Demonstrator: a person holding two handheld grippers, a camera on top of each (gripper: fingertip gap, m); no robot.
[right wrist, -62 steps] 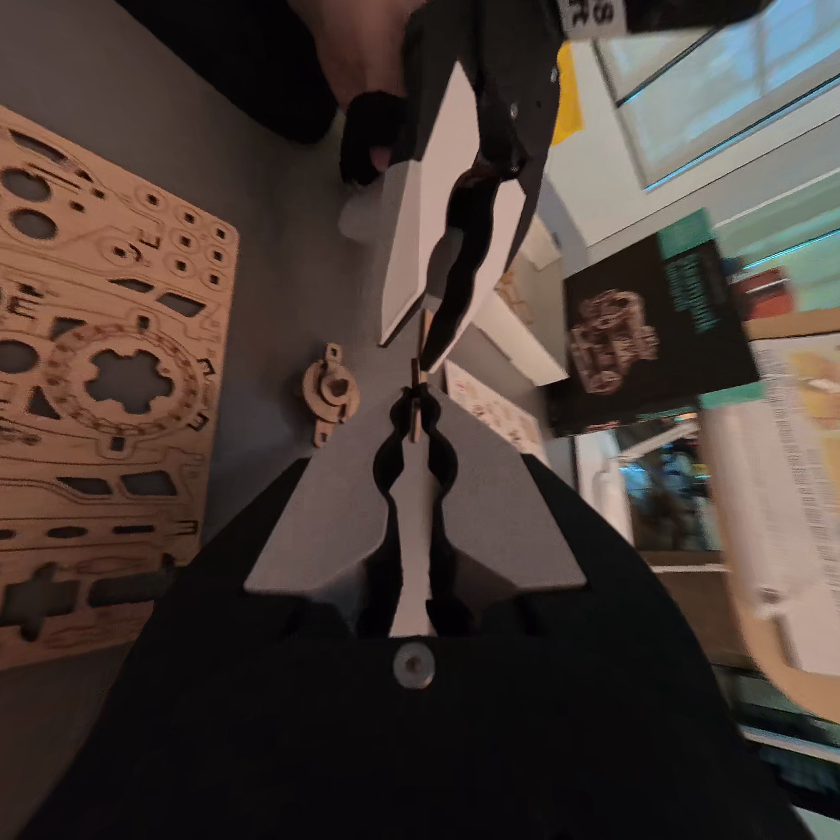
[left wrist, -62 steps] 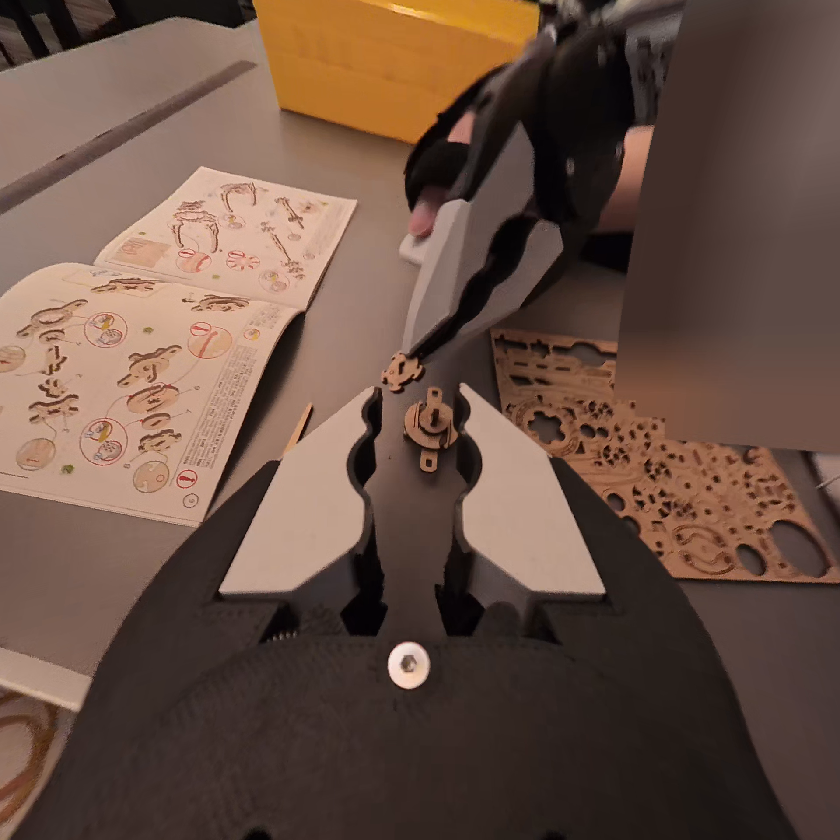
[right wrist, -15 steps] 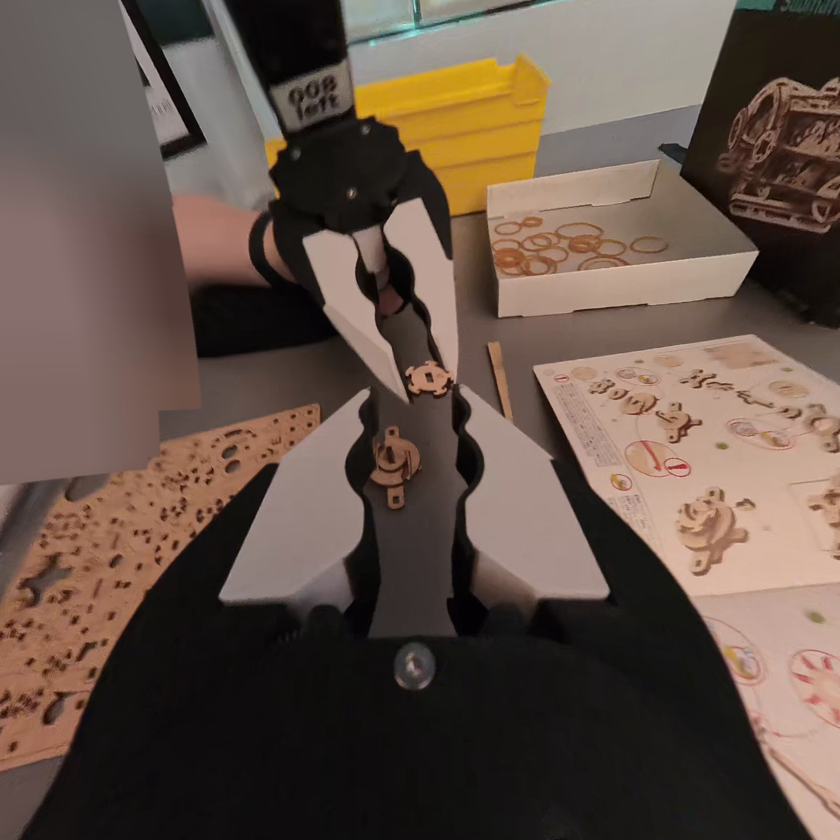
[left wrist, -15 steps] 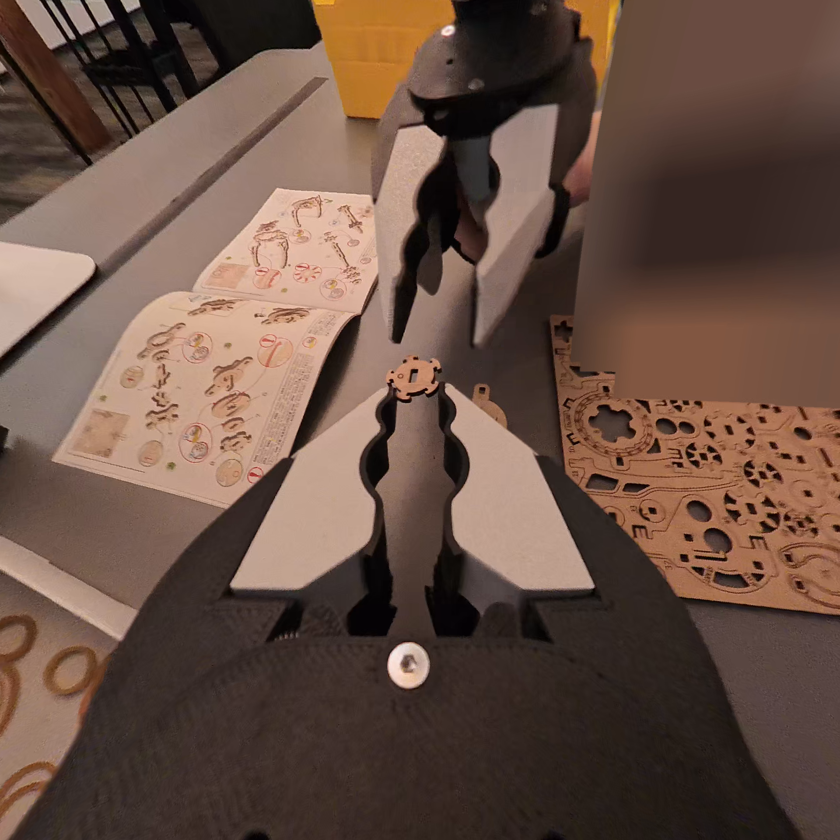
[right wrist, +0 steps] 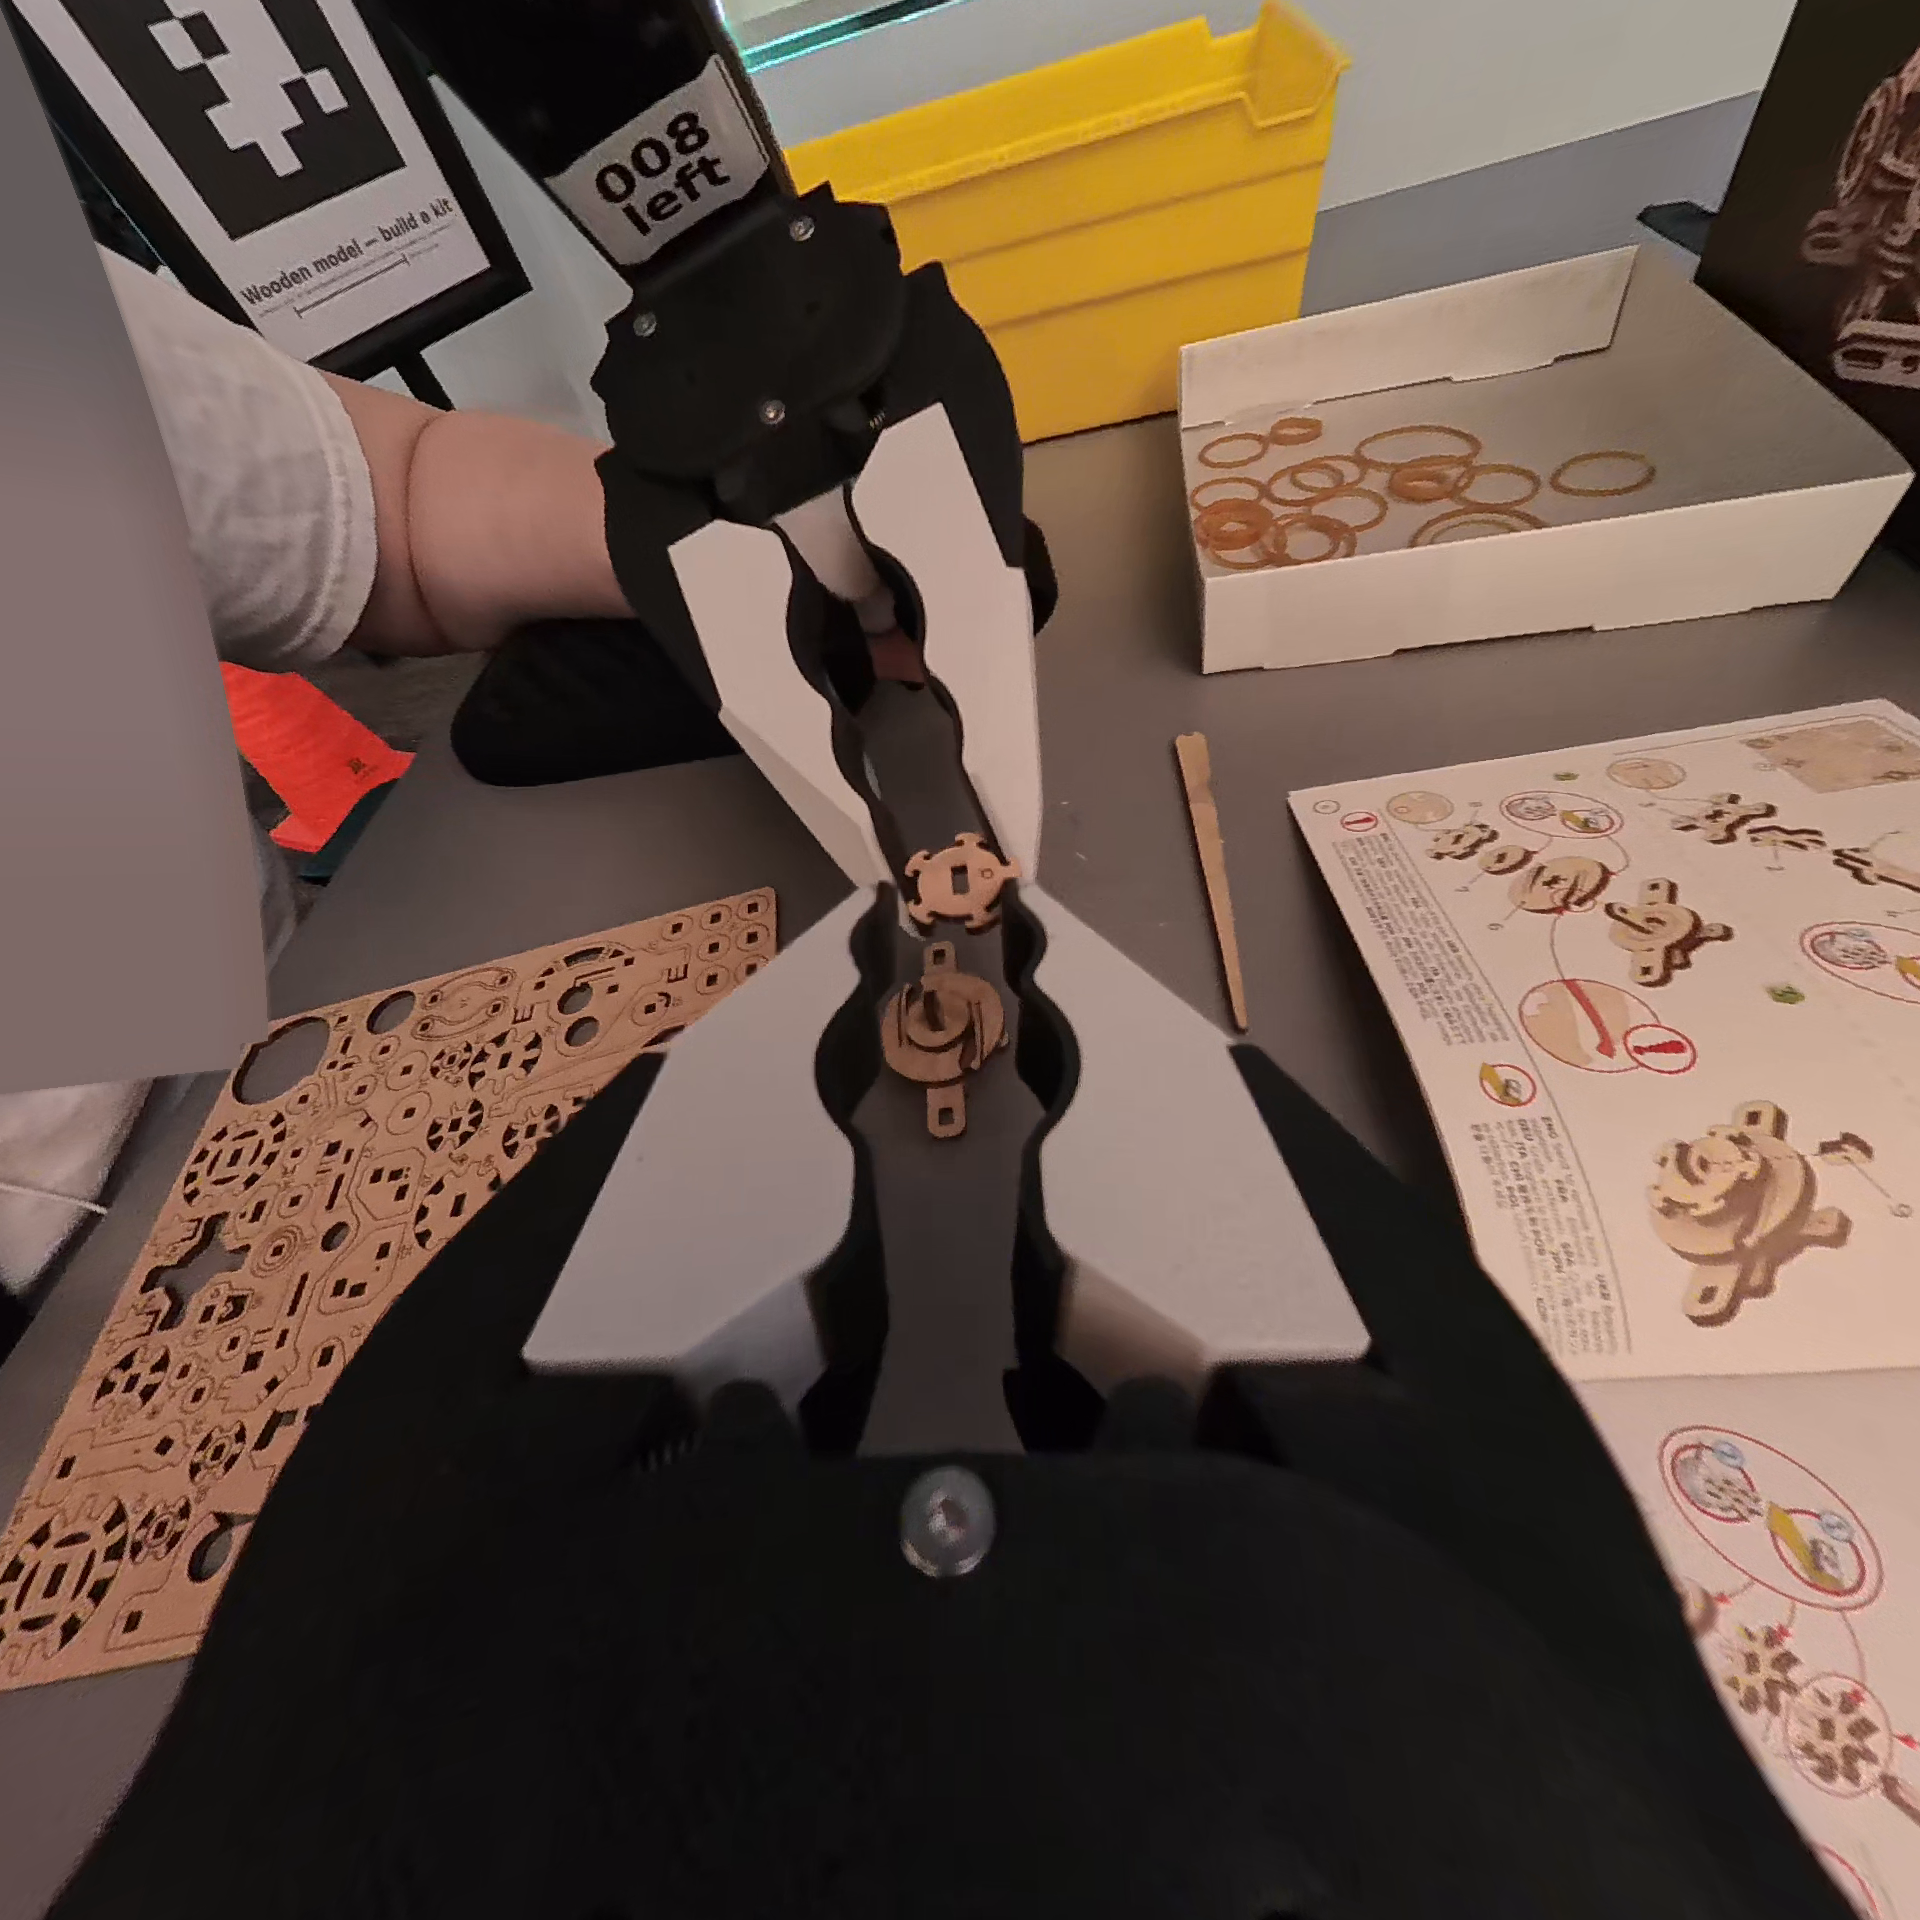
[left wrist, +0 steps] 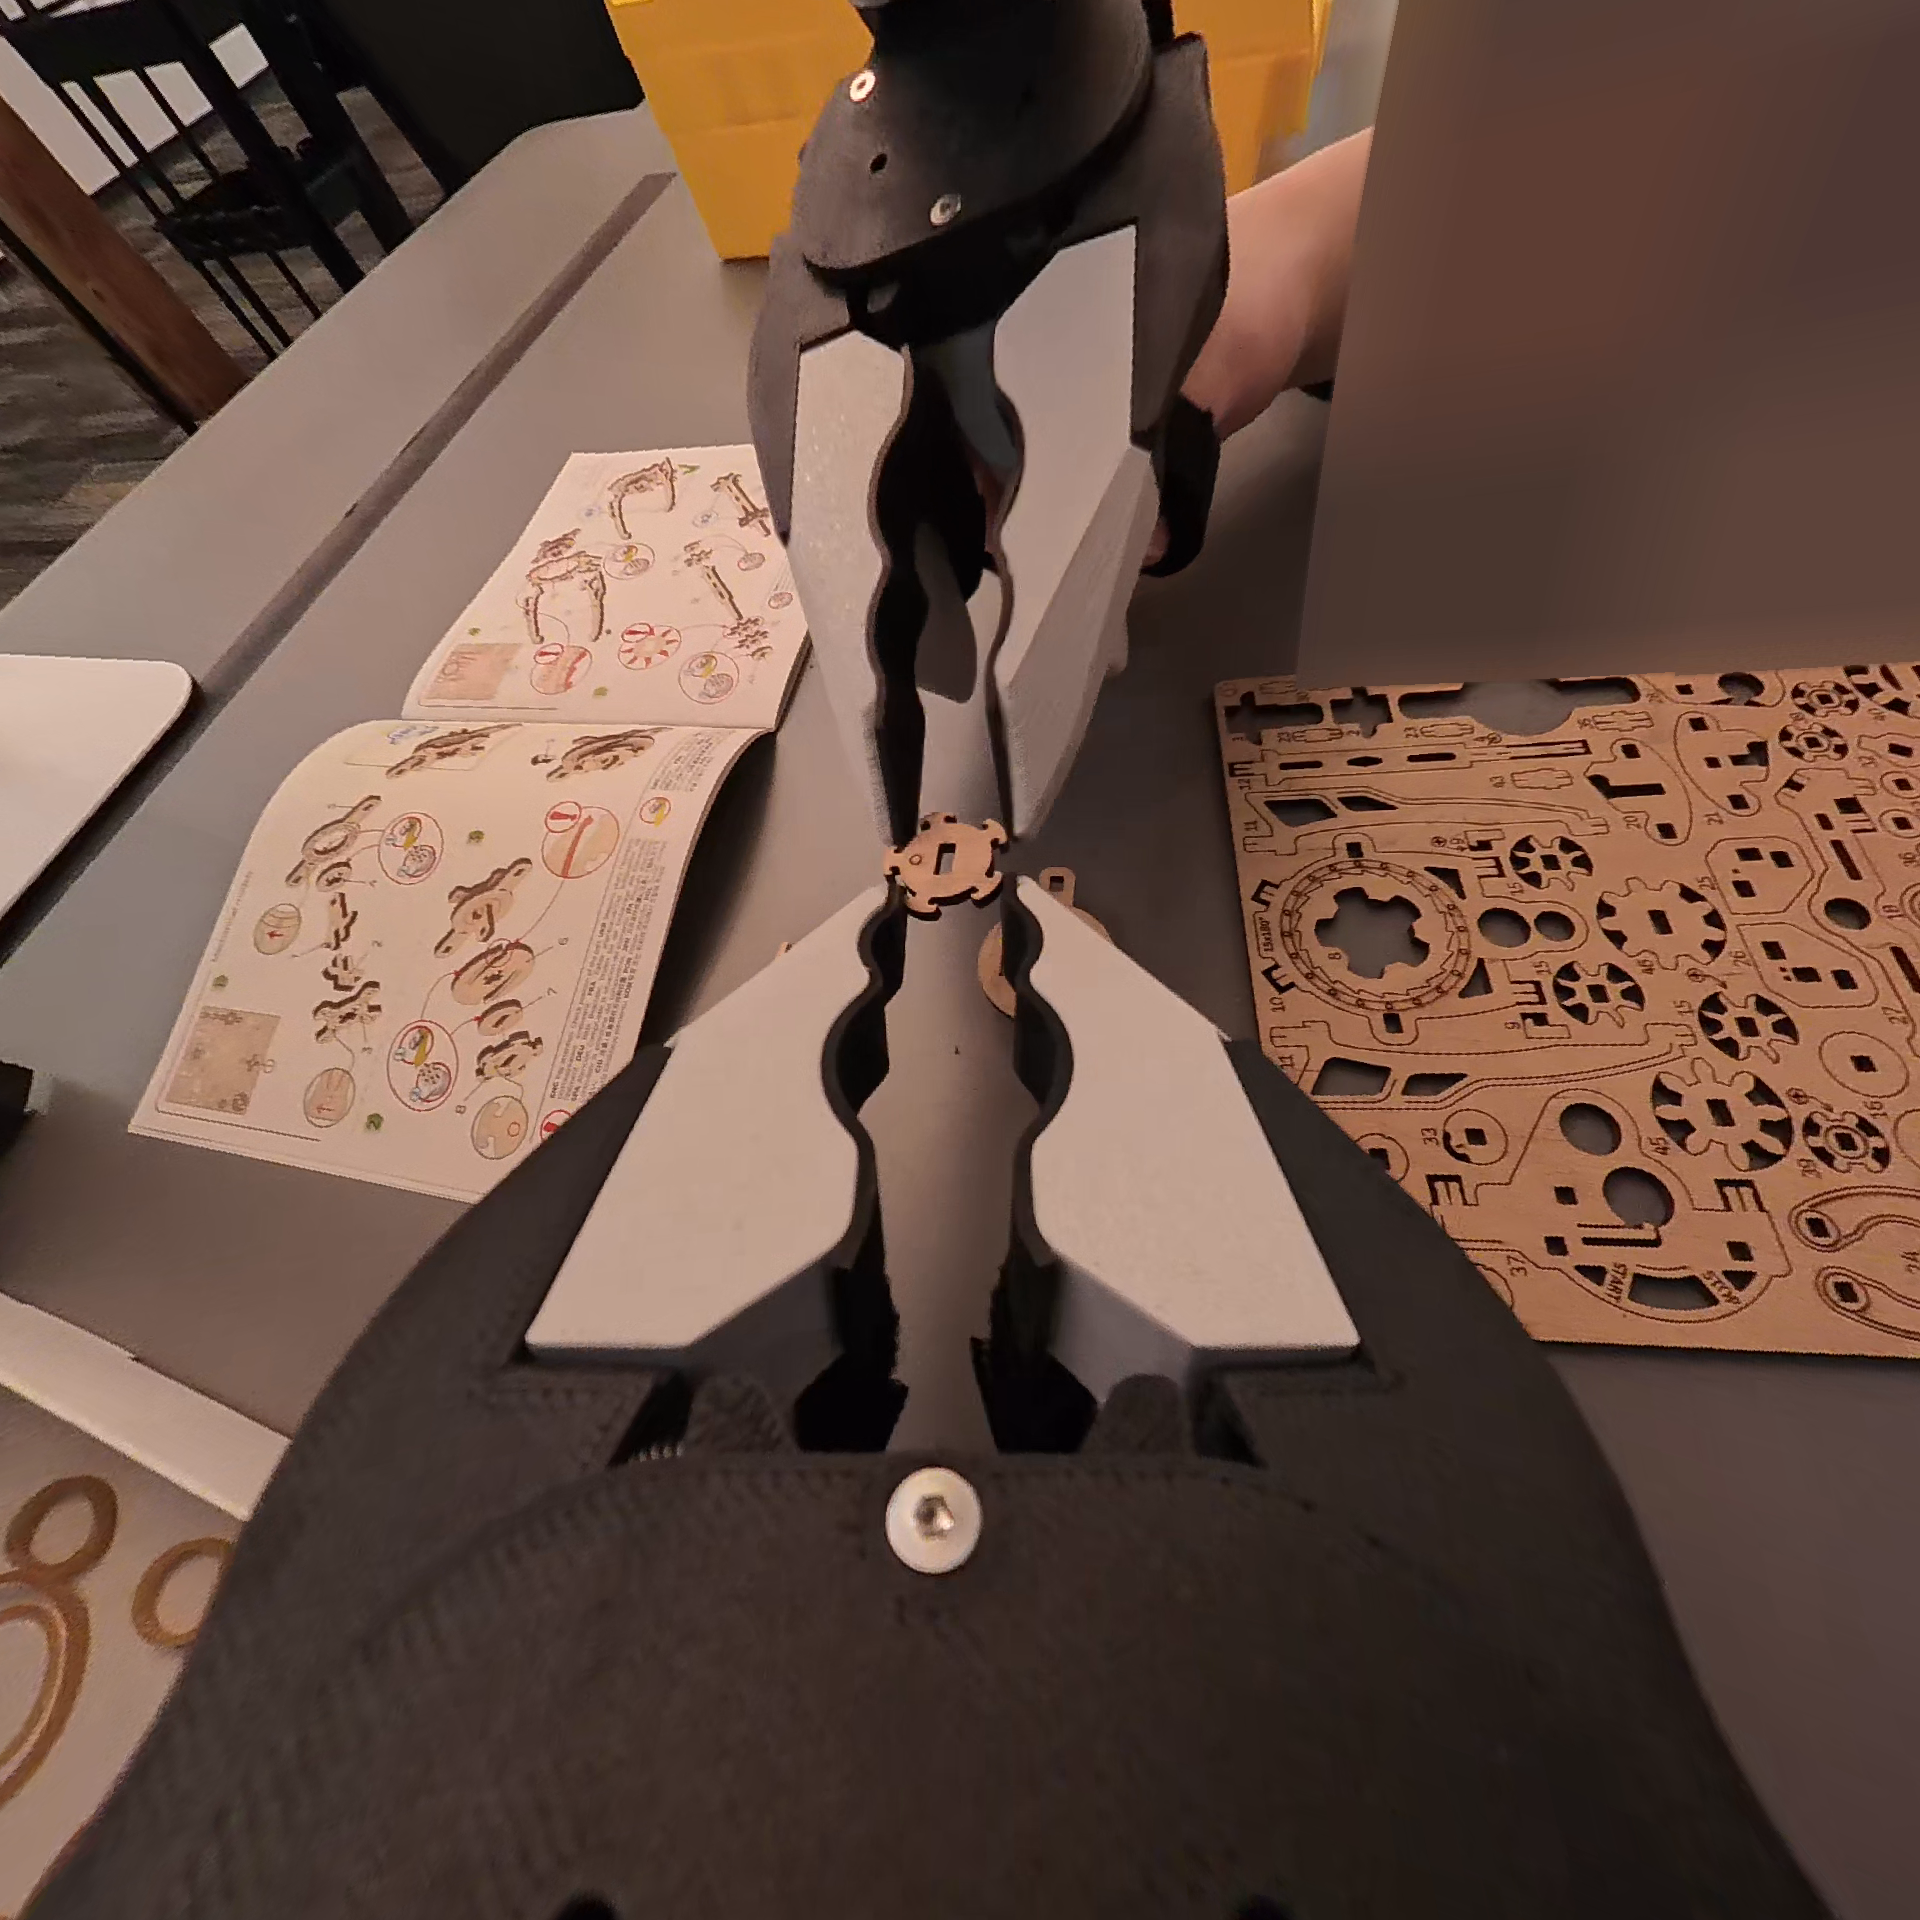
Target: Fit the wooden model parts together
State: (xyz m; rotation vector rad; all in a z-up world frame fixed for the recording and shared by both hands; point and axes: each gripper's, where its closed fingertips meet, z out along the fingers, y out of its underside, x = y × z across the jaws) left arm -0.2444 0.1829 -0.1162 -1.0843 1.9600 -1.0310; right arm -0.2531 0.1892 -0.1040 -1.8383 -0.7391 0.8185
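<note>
A small notched wooden gear [left wrist: 945, 868] is gripped flat by its edges in the tips of my left gripper [left wrist: 951, 899] and held above the grey table. It also shows in the right wrist view [right wrist: 958, 878], where the left gripper [right wrist: 951, 875] reaches in from the far side. My right gripper [right wrist: 940, 914] is open and empty, tip to tip with the left. Its fingers straddle a round wooden sub-assembly [right wrist: 940, 1029] lying on the table just below the gear. In the left wrist view the right gripper [left wrist: 951, 829] points down at the gear, and the sub-assembly [left wrist: 995, 961] is mostly hidden.
A punched plywood parts sheet [left wrist: 1558, 987] lies beside the grippers, and an open instruction booklet [left wrist: 468, 935] lies on the other side. A thin wooden stick [right wrist: 1210, 883], a white box [right wrist: 1507, 613] of rubber bands and a yellow bin [right wrist: 1091, 208] stand behind. A person's arm [right wrist: 468, 540] rests at the table's edge. My two grippers' fingertips are within a few centimetres of each other.
The gear passed from my right gripper to my left, which shut on it. My right gripper opened, and now stands over the sub-assembly with its tips close to the gear.
</note>
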